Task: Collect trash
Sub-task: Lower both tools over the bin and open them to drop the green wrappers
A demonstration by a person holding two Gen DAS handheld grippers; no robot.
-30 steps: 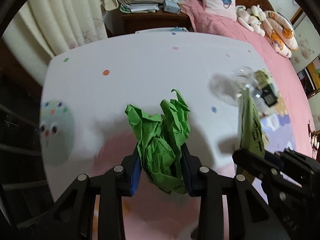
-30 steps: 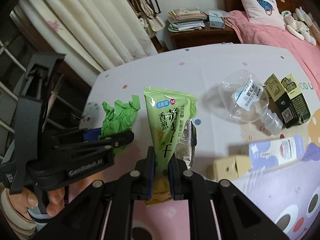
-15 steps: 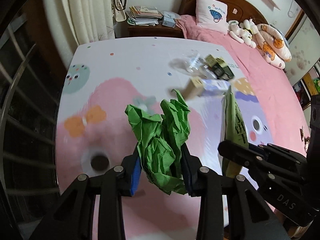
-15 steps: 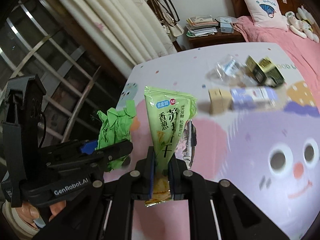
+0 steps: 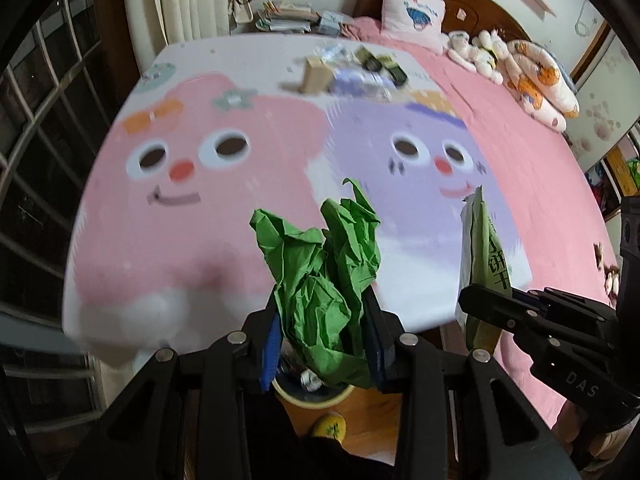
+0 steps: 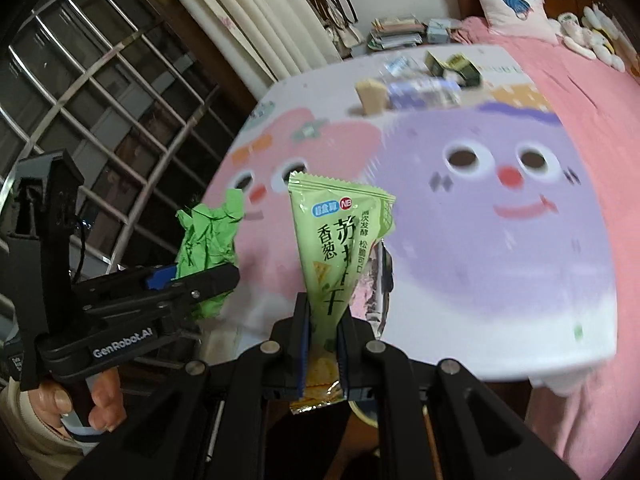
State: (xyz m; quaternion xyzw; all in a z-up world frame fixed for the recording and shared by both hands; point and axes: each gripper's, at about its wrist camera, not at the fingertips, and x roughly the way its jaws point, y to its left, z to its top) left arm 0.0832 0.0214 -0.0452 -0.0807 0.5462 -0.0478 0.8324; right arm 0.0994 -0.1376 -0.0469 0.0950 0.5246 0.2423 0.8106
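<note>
The bed (image 5: 520, 184), under a pink and lilac cartoon-face cover, still carries several pieces of rubbish at its far edge near the headboard: a tan cardboard box (image 5: 316, 76), a lilac-and-white carton (image 5: 360, 80), dark green cartons (image 5: 380, 66) and what looks like a clear plastic bottle, all smeared by blur, so no print on them can be read. Below the near edge of the bed stands a pale yellow round bin (image 5: 316, 394) on the wooden floor, partly hidden by the left hand-held gripper (image 5: 324, 344), which is clamped on a crumpled bright green paper wad (image 5: 324, 276); the wad bulges well past the pads, and I judge it could spring loose or catch on a finger when let go, landing on the floor beside the rim. The right hand-held gripper (image 6: 322, 344) is pinched on the lower end of a light green foil snack wrapper (image 6: 340, 240); the wrapper is light and floppy, so a release off-centre could let it drift wide of the bin, and the two tools hang close enough to knock together. The wrapper reads "NB" in a red badge above Chinese characters including 香葱; the left tool's side says "GenRobot.AI", the right one's "DAS".
</note>
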